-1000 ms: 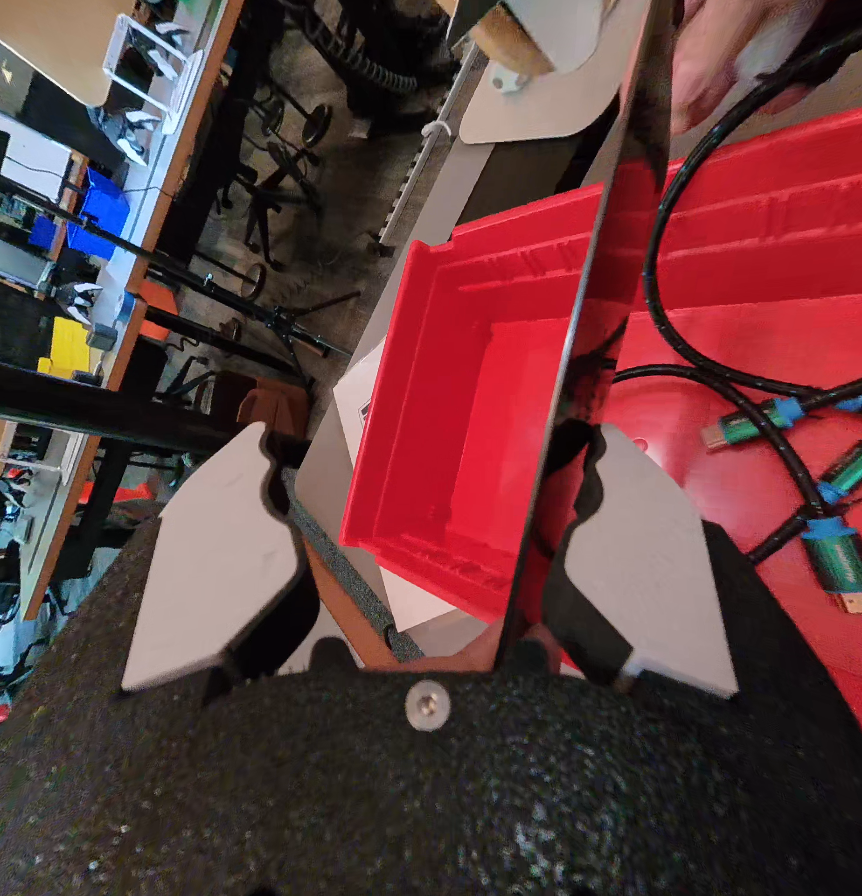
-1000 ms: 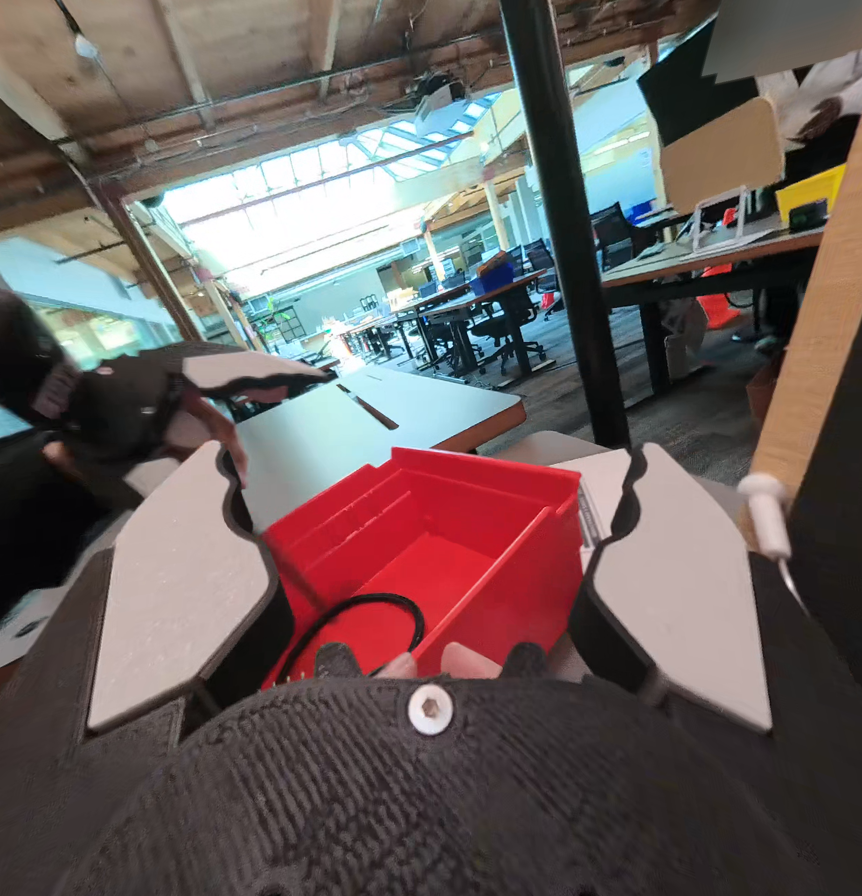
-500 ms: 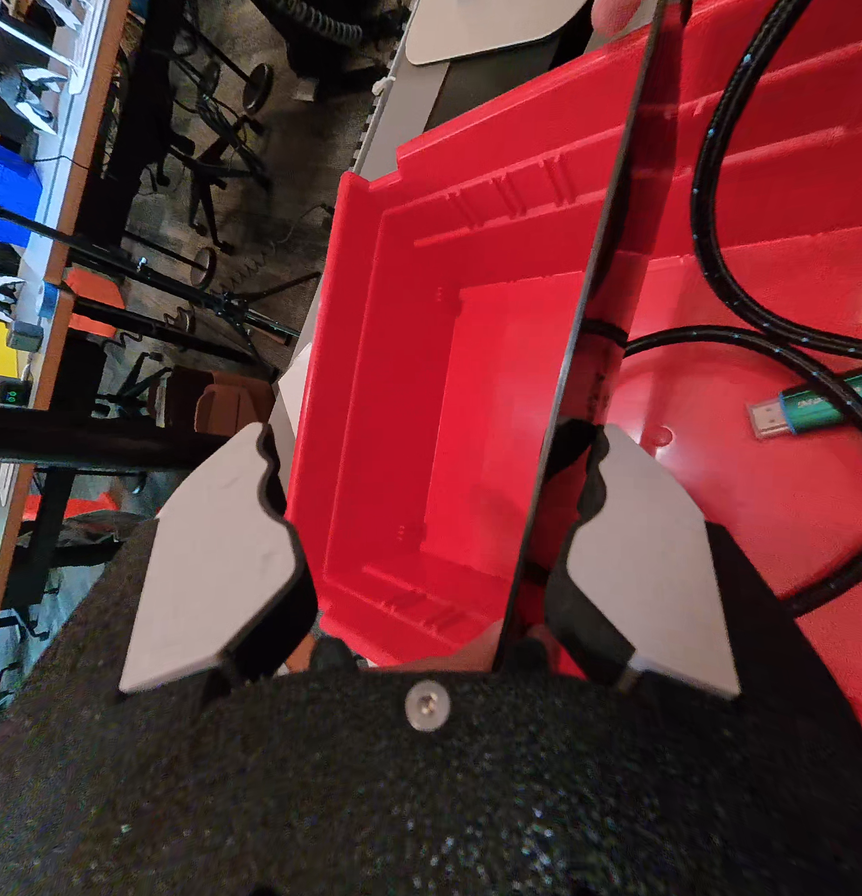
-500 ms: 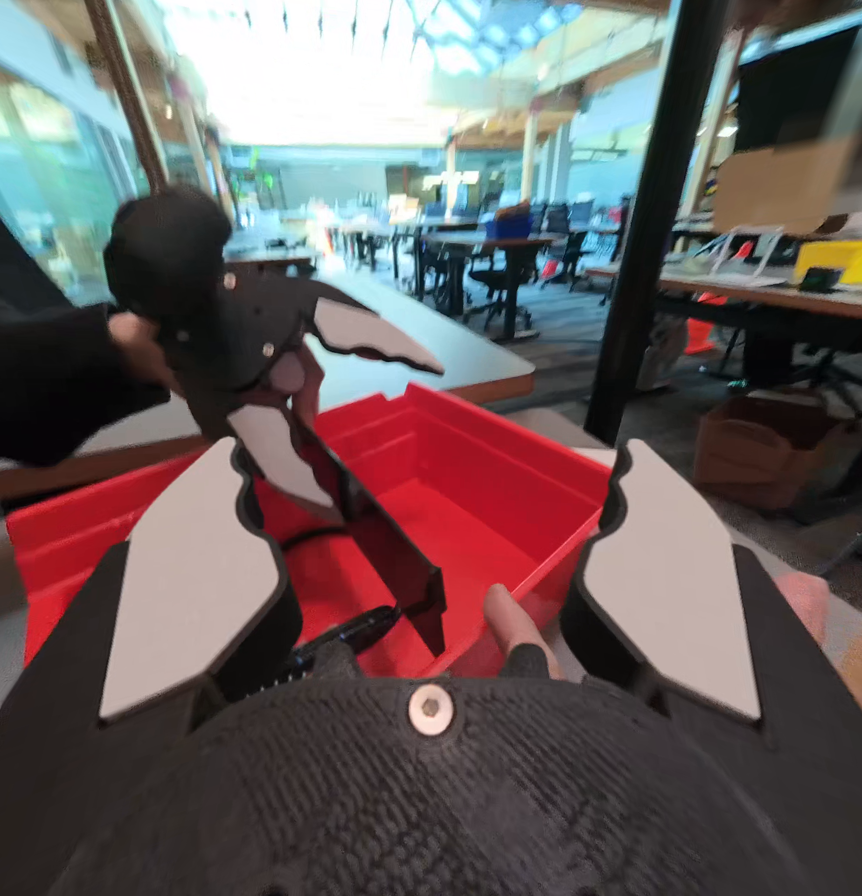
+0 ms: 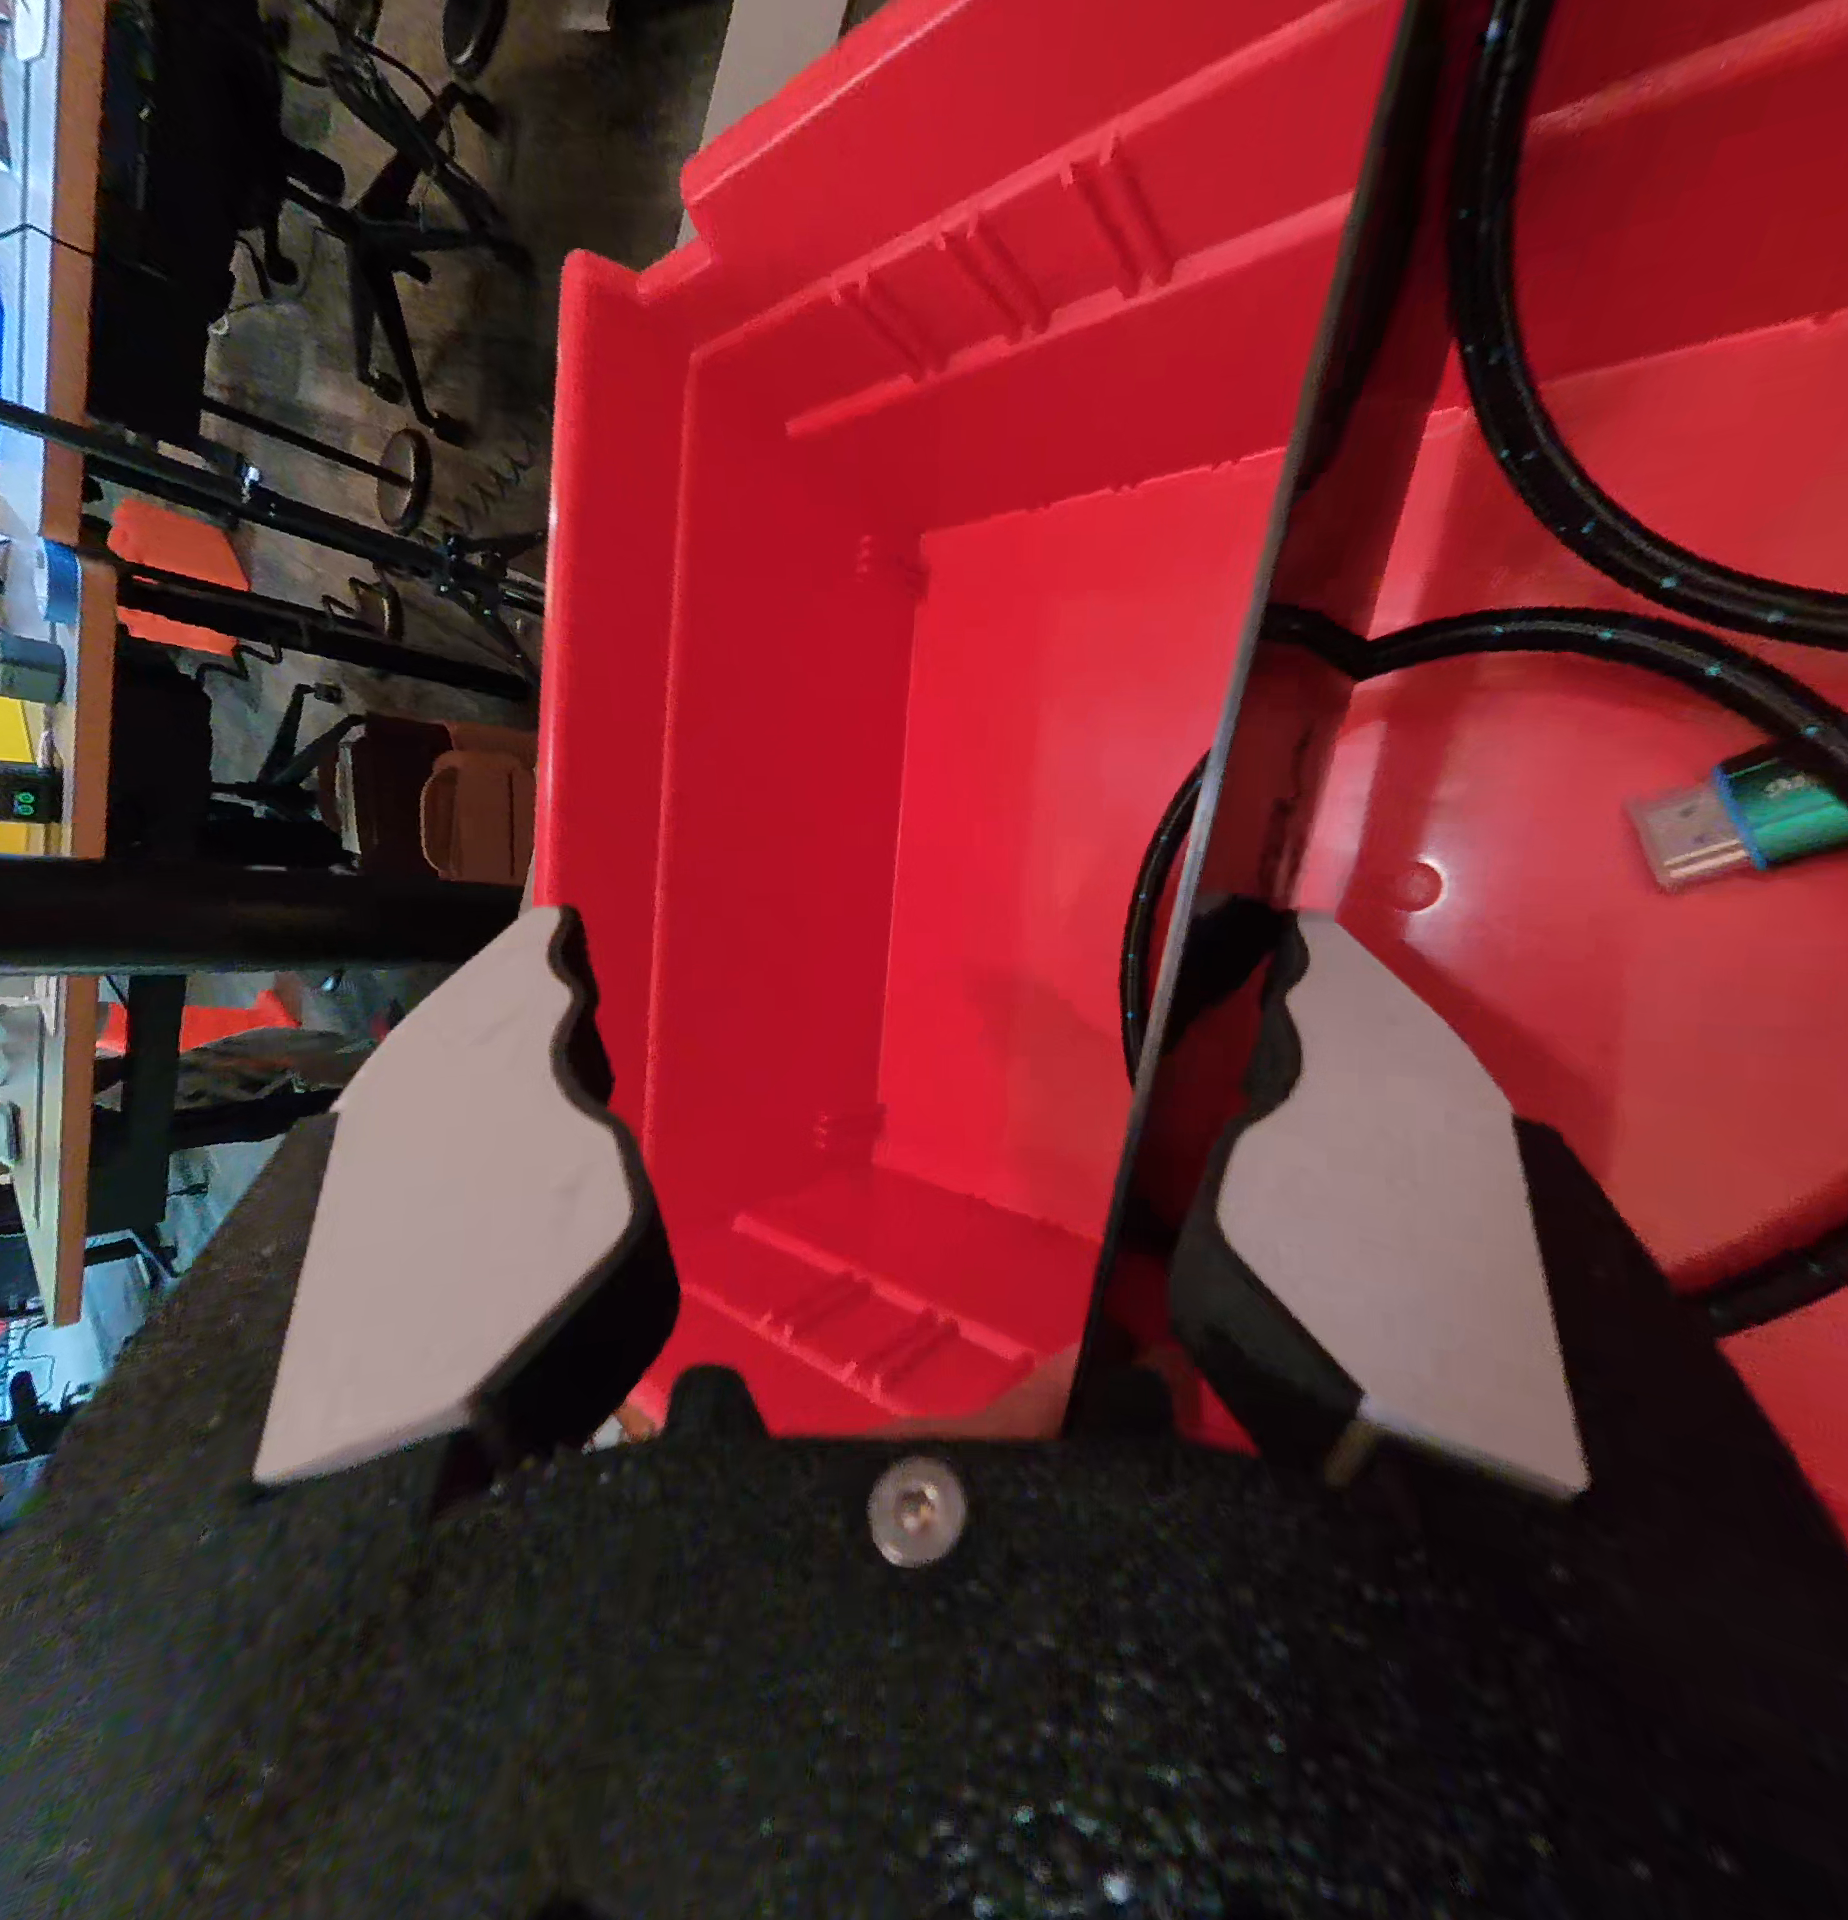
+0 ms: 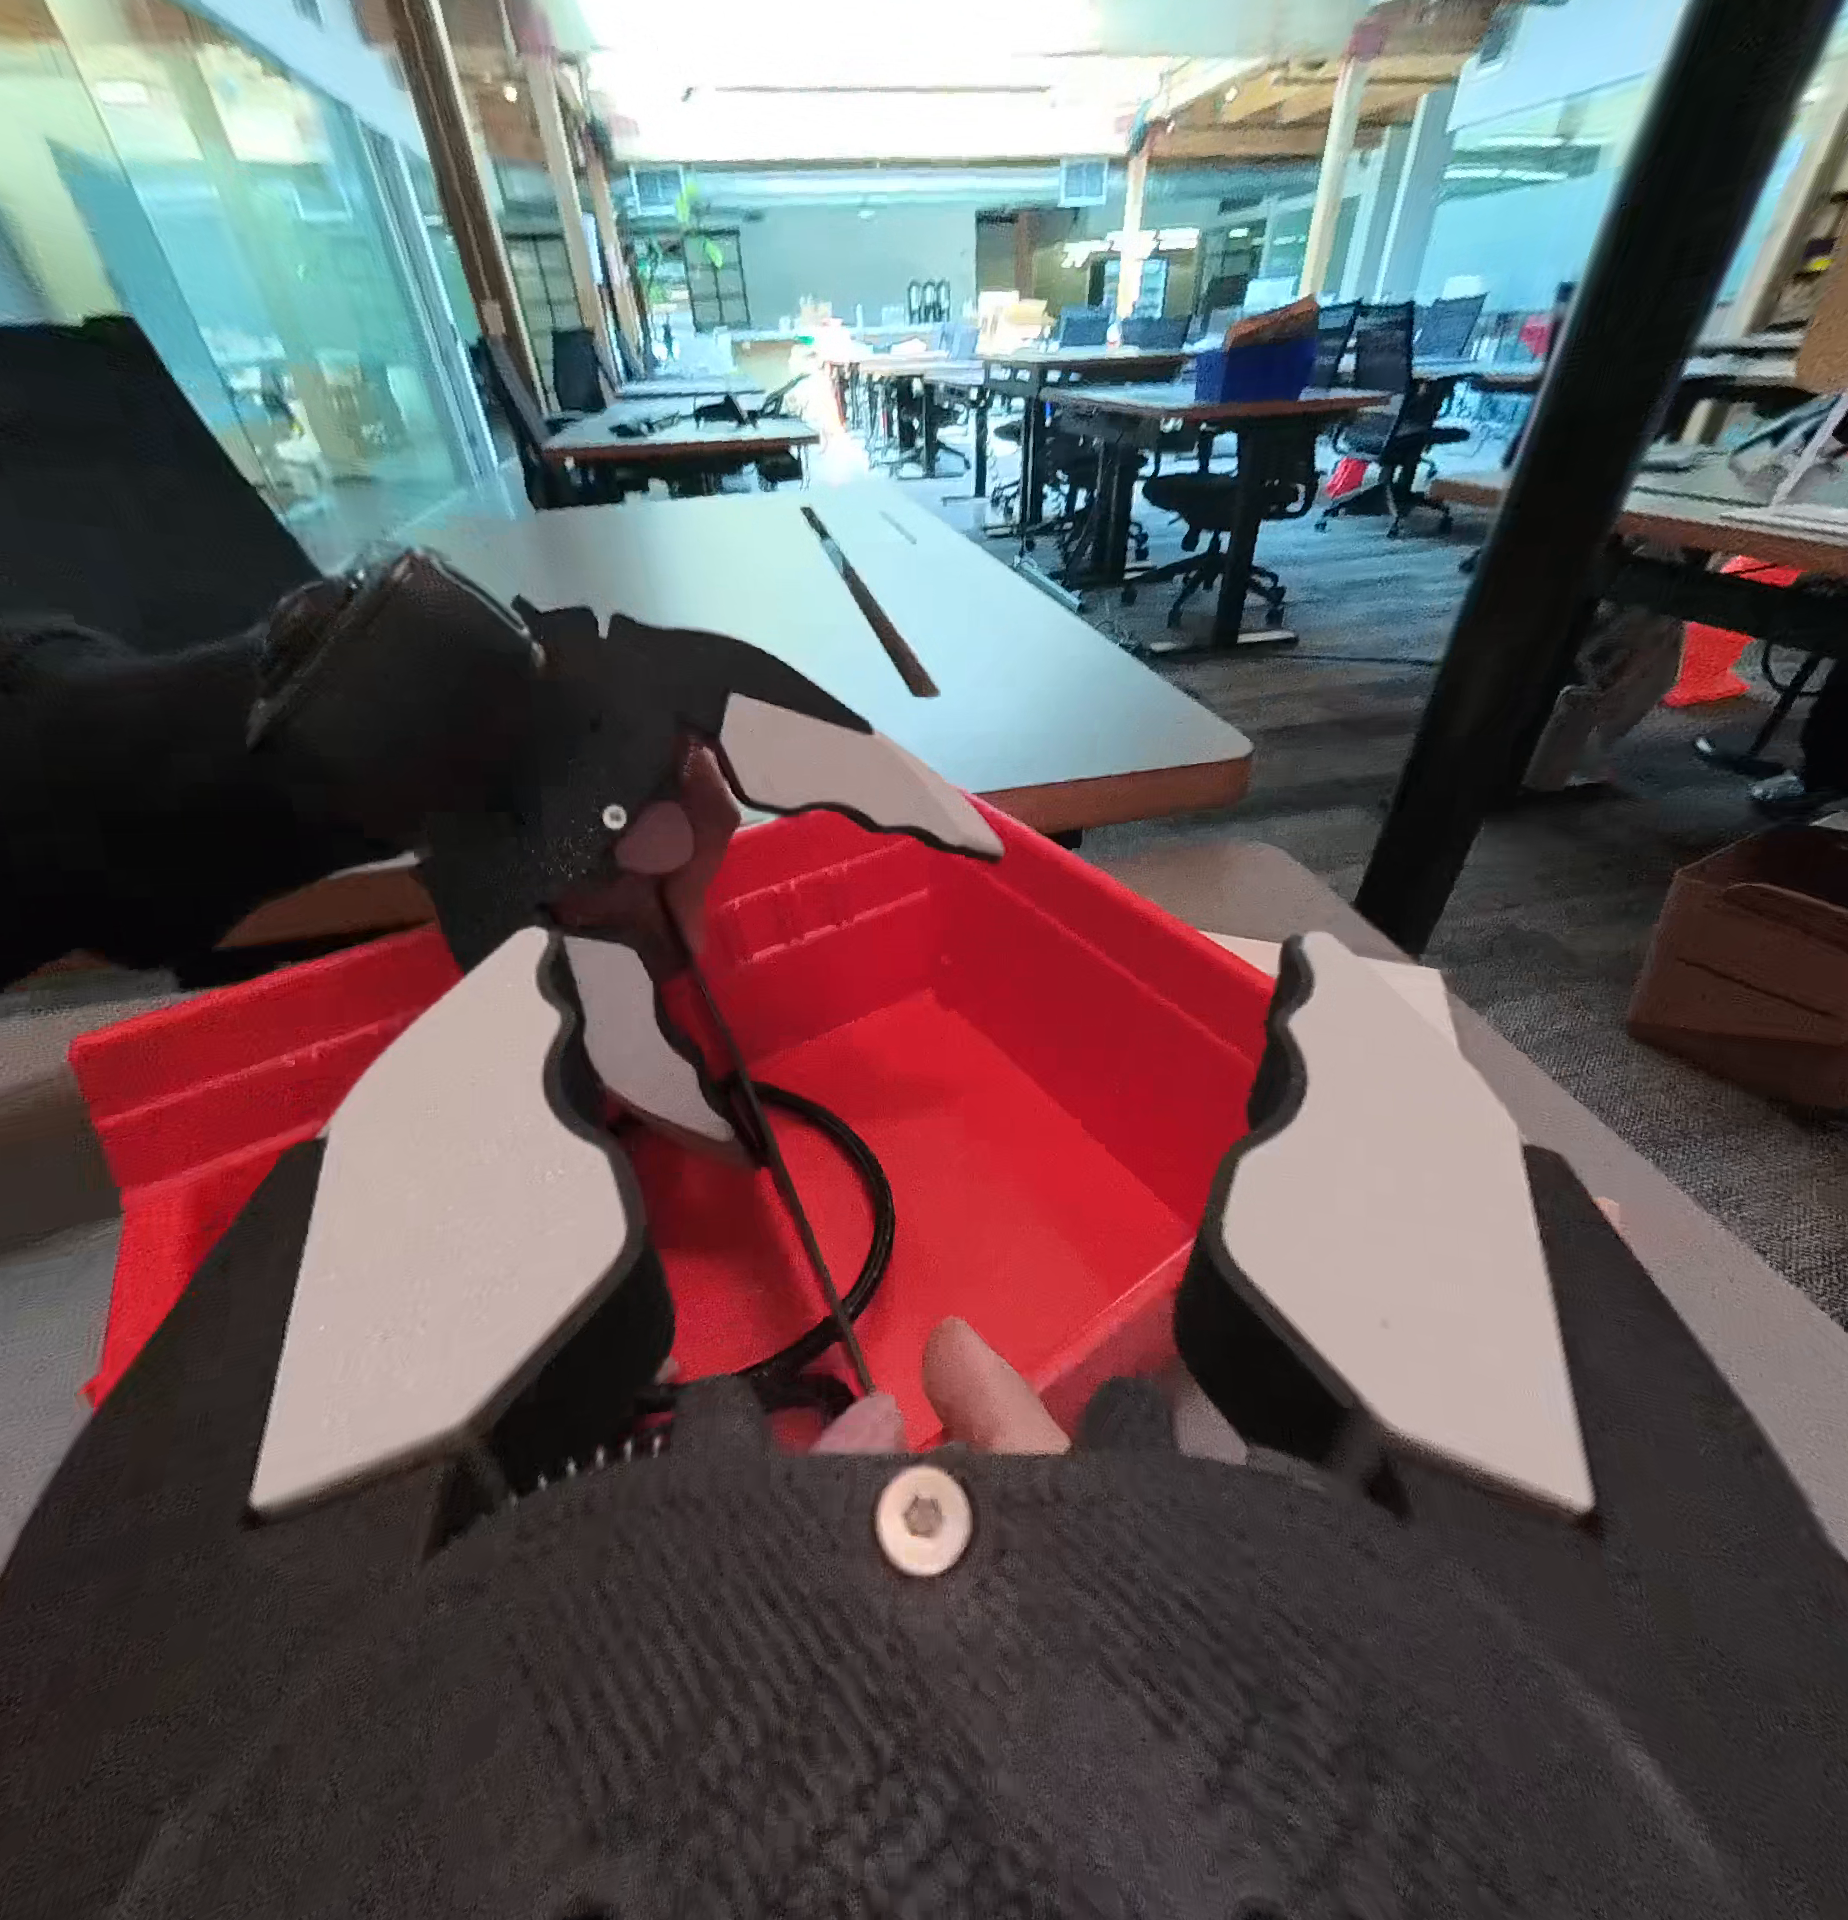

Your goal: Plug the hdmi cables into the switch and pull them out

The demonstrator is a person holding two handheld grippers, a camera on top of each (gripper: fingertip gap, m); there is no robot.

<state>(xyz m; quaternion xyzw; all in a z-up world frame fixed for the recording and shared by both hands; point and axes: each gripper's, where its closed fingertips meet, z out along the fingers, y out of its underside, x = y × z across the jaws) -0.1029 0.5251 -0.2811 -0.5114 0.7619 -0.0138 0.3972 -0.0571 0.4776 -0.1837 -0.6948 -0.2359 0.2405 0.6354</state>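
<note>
Before you sits a red plastic bin (image 6: 1096, 997) on a grey table (image 6: 1730, 1340), split by a thin black divider (image 6: 785, 1174) standing upright inside it. Beyond it you have a long white desk (image 6: 961, 665); to your right, a black post (image 6: 1585, 499) and a brown cardboard box (image 6: 1772, 966) on the carpet, with office chairs (image 6: 1221, 499) far behind.
</note>
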